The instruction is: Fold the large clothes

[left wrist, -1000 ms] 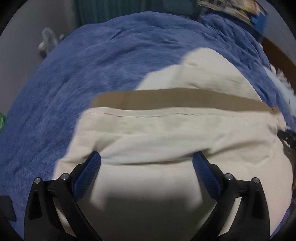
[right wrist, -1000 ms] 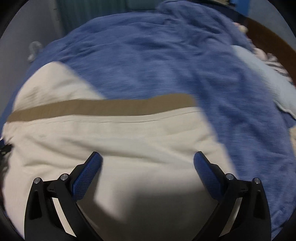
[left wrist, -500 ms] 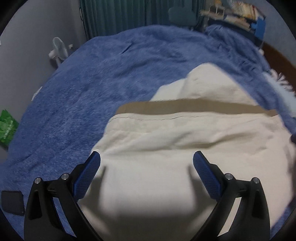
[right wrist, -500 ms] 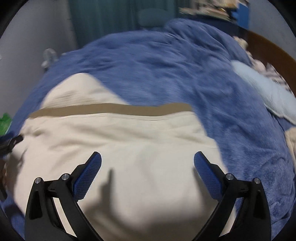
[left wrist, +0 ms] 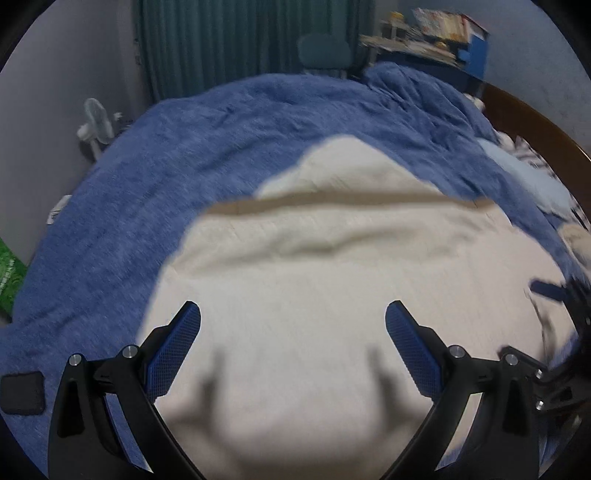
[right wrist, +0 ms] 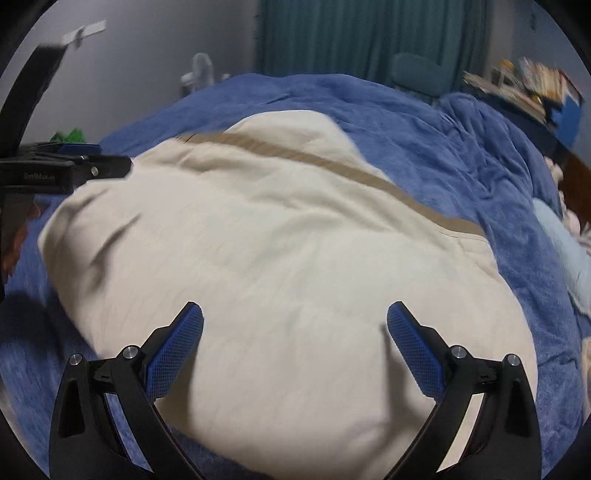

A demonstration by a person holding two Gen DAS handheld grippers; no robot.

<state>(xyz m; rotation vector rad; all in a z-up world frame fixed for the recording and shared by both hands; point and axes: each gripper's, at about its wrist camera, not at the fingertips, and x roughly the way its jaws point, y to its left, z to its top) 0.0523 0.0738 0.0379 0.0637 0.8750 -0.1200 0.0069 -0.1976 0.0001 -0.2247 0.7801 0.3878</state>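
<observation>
A large cream garment (left wrist: 314, 288) with a tan band (left wrist: 351, 201) across it lies folded on a blue bedspread (left wrist: 192, 158). In the right wrist view the same cream garment (right wrist: 266, 266) fills the middle, its tan band (right wrist: 332, 162) running diagonally. My left gripper (left wrist: 293, 325) hovers above the cloth, open, with nothing between its blue pads. My right gripper (right wrist: 294, 325) is also open and empty over the garment. The left gripper (right wrist: 74, 168) shows at the left edge of the right wrist view, and part of the right gripper shows at the right edge of the left wrist view.
The blue bedspread (right wrist: 443, 125) covers the whole bed. Teal curtains (left wrist: 229, 40), a chair (left wrist: 325, 55) and a cluttered shelf (left wrist: 436, 33) stand beyond the bed. A white fan (left wrist: 96, 125) sits on the left. A brown headboard (left wrist: 535, 125) and light pillows (right wrist: 565, 240) lie on the right.
Both grippers have lifted and pulled back from the garment, so more of the room and bed shows. The right wrist view has swung, tilting the tan band diagonally.
</observation>
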